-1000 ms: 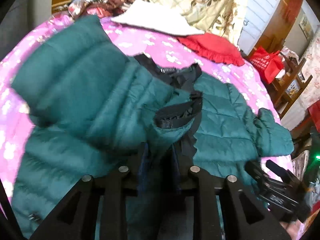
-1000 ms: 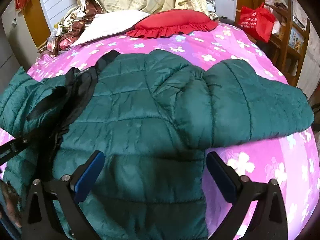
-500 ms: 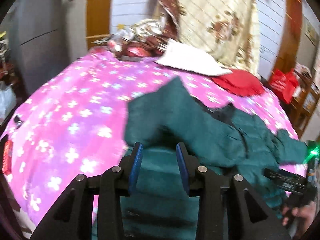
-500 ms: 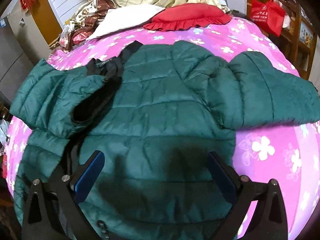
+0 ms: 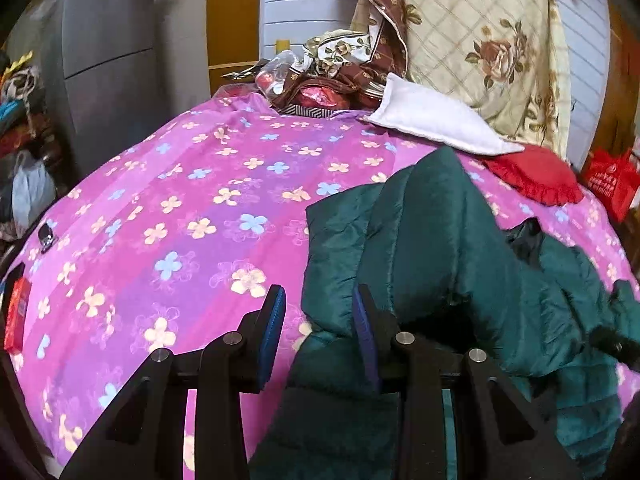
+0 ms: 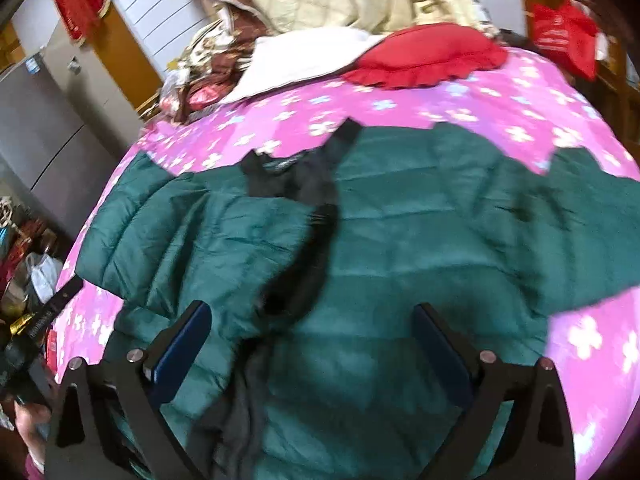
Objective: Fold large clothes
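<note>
I am working in a lived-in home bedroom: a bed under a pink flowered bedspread (image 5: pixel 192 216) carries a white pillow (image 5: pixel 436 124), a red frilled cushion (image 6: pixel 428 56) and a rose-patterned quilt (image 5: pixel 480 40) heaped at its head. A grey cabinet (image 5: pixel 108 60) and wooden door frame (image 5: pixel 232 12) stand beside it. Red bags (image 5: pixel 612 180) and household clutter crowd the edges.

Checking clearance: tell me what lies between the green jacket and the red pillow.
In the right wrist view, only bare pink flowered bedsheet separates the green jacket from the red pillow.
</note>
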Motion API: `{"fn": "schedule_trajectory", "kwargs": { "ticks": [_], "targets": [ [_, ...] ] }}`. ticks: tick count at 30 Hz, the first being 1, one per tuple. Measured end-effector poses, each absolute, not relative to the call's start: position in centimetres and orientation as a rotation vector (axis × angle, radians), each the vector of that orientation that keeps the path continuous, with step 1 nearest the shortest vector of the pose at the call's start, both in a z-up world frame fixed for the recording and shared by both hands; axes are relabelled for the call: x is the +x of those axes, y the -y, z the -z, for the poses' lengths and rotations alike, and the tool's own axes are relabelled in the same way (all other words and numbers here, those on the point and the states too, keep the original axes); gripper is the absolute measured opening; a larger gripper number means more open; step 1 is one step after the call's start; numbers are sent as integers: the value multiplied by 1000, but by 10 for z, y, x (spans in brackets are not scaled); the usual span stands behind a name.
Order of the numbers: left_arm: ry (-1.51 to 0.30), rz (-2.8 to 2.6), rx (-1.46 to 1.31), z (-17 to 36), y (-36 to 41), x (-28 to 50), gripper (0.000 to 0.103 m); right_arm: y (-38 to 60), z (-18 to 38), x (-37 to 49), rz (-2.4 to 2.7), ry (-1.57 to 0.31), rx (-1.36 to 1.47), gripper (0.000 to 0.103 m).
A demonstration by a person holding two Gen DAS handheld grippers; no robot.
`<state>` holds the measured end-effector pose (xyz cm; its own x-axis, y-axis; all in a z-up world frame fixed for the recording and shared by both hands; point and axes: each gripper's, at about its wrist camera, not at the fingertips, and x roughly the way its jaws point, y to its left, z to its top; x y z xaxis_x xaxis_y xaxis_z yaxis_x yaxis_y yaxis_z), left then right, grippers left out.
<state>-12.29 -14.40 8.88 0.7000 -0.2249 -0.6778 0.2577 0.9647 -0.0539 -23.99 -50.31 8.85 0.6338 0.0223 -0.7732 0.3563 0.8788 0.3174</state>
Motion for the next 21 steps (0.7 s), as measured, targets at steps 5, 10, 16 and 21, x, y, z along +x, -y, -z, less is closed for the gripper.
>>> {"fn": "schedule_trajectory", "kwargs": {
  "ticks": [5, 10, 16, 21],
  "targets": [
    [-793, 268, -10, -77, 138, -108, 16, 499, -61, -200, 232, -949, 474, 86],
    [-789, 249, -30, -77, 132, -105, 16, 493, -48, -185, 225, -950, 473, 82],
    [-796, 245, -20, -74, 134, -105, 16, 487, -48, -183, 218, -921, 453, 65],
    [-799, 250, -8, -70, 135, -108, 16, 482, -58, -186, 187, -891, 404, 21]
  ]
}}
